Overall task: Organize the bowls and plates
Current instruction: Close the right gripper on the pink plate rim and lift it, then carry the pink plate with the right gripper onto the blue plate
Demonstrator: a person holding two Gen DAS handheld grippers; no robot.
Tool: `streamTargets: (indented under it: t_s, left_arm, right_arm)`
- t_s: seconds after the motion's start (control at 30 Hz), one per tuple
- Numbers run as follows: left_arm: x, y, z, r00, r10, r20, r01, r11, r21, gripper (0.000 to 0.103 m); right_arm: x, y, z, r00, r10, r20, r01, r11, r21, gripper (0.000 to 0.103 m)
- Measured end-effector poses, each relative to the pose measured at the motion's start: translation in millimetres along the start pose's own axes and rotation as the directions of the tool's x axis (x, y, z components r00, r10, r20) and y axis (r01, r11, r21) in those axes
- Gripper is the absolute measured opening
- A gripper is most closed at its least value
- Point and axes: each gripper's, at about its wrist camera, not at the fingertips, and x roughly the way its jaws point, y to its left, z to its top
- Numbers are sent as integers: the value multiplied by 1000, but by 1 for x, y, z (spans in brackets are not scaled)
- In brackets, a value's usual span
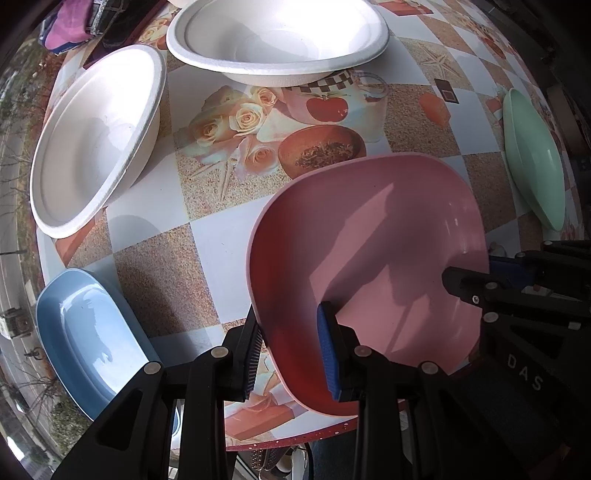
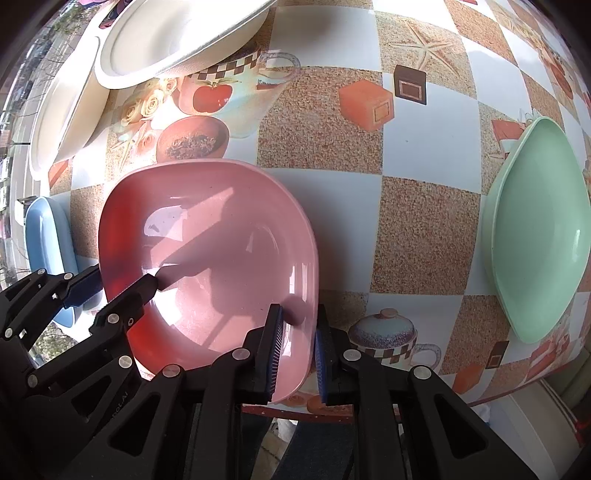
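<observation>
A pink square plate (image 1: 373, 266) lies at the near edge of the patterned table (image 1: 207, 266). My left gripper (image 1: 291, 350) straddles its left rim, one finger outside, one inside, closed on it. My right gripper (image 2: 299, 350) clamps the plate (image 2: 221, 251) at its right near rim. Each gripper shows in the other's view: the right gripper (image 1: 476, 280) and the left gripper (image 2: 114, 284). A blue plate (image 1: 85, 332) lies to the left, a green plate (image 2: 539, 236) to the right. Two white bowls (image 1: 92, 140) (image 1: 277, 33) sit farther back.
The table's near edge (image 1: 295, 439) runs just under the pink plate. Dark and purple items (image 1: 74, 22) lie at the far left corner. The tablecloth between the plates is bare, printed with cups and flowers.
</observation>
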Motion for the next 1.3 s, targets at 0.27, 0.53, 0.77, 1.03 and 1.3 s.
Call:
streamTargets:
  t_s: [0.27,0.53,0.77,1.03,1.3]
  left_arm:
    - [-5,16,-11,1000,4,-5,-4,1000,8,32]
    - [-20,21,-16,999,37,8,-37,999,-1,32]
    - [-37,33,-24,998,55,16,-55,998,-13,32]
    - [-55,44,-31,997,60,57,-57,996,-64,32]
    - [-69,44,-40,994,69,89,-60,993,-104,32]
  right_arm:
    - [15,20,-11,999,-38,0,38,999,-33,20]
    - [25,32,-20,998,4,-67,-8,998,-61,19]
    - [13,45,-16,999,-4,-47,-1,995,-96,19]
    - [-13,66,-1,1000,-16,-25,12,989,-145,19]
    - [-29,62,-9,1000,-32,1,31,980,-195,19]
